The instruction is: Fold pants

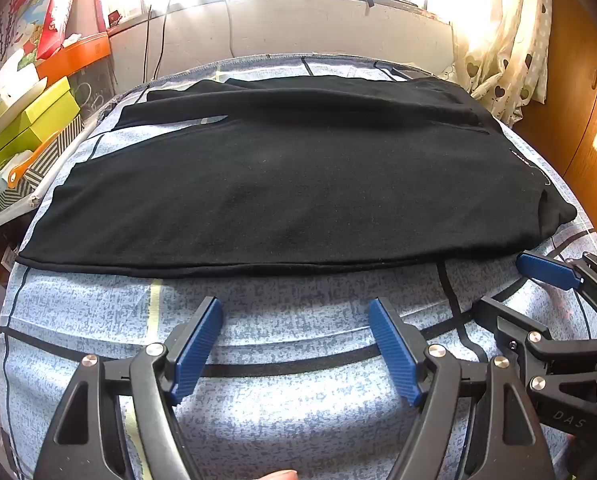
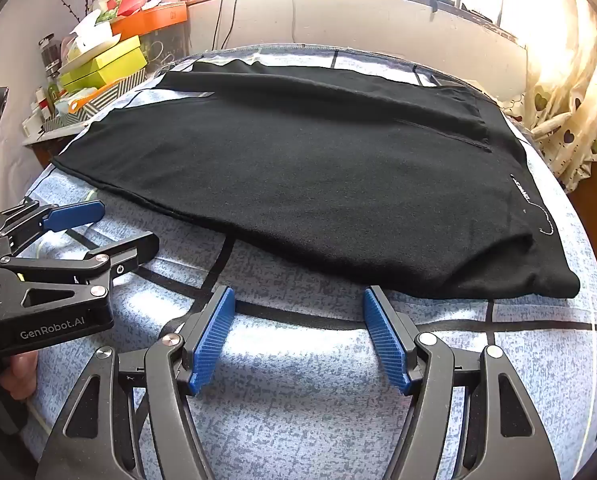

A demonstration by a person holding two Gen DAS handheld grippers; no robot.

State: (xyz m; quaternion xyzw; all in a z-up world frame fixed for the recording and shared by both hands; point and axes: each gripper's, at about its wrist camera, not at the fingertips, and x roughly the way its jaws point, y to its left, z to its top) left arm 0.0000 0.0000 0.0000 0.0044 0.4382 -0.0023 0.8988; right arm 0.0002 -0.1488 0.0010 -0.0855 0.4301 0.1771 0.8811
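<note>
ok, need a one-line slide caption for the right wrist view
Open right gripper and left gripper poised before black pants spread flat on the bed.

I count one pair of black pants (image 1: 282,184) on one bed (image 1: 298,412). Two grippers: left gripper (image 1: 296,344), right gripper (image 2: 298,334). Four blue fingers (image 1: 196,350) in all.

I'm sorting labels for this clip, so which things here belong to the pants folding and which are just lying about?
Part of the job:
black pants, spread on the bed cover
left gripper, open
right gripper, open

Just lying about:
yellow-green boxes
orange box
curtain
wooden cupboard
</note>
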